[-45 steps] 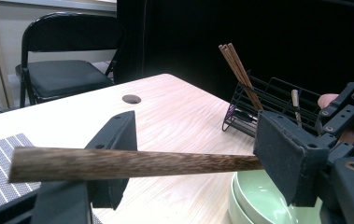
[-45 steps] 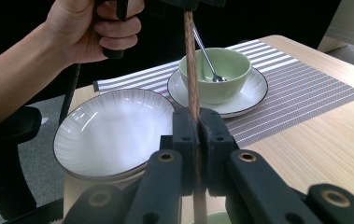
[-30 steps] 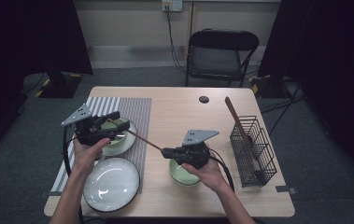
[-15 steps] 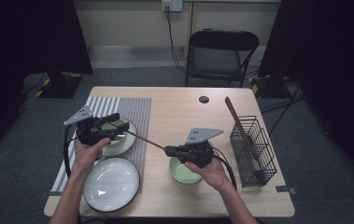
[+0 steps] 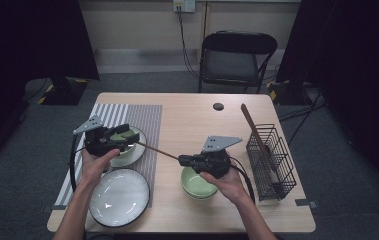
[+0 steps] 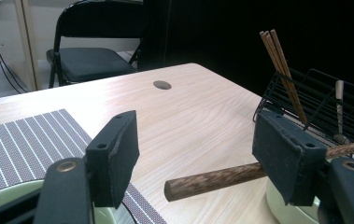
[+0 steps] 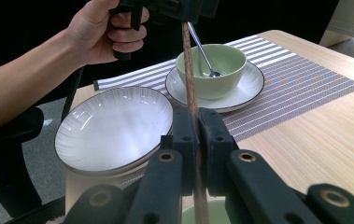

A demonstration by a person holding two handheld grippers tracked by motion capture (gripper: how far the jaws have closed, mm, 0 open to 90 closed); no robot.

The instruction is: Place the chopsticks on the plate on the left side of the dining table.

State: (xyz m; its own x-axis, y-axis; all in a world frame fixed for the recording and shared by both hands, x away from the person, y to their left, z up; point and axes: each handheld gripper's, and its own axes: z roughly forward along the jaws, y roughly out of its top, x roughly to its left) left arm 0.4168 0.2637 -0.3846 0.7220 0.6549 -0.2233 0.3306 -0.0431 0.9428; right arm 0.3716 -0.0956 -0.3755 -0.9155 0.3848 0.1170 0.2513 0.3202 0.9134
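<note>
Right hand-held gripper [image 7: 197, 140]: jaws together, clamped on a brown wooden chopstick [image 7: 189, 70], which runs from between the pads straight ahead toward the left hand-held gripper [image 5: 108, 140]. Directly beneath the right unit sits a green bowl [image 5: 198, 184] on the desk [image 5: 192, 120].

Left hand-held gripper: jaws apart. In the left gripper view the blunt end of the chopstick [image 6: 212, 179] lies in the gap, passing against the inner face of the right-hand pad and well clear of the left-hand pad — the pads do not press on it from both sides.

Below the left unit stands a second green bowl [image 7: 210, 65] holding a metal spoon [image 7: 201, 51], set on a white saucer [image 7: 240, 93] on a striped placemat [image 7: 300, 79]. Nearer the person than that unit lies a wide white plate [image 5: 119, 197].

Beyond the right unit's outer side — a black wire rack [image 5: 271, 160], with further chopsticks [image 6: 282, 70] leaning upright in it. Farthest off, behind the desk, a black folding chair [image 5: 237, 57].
</note>
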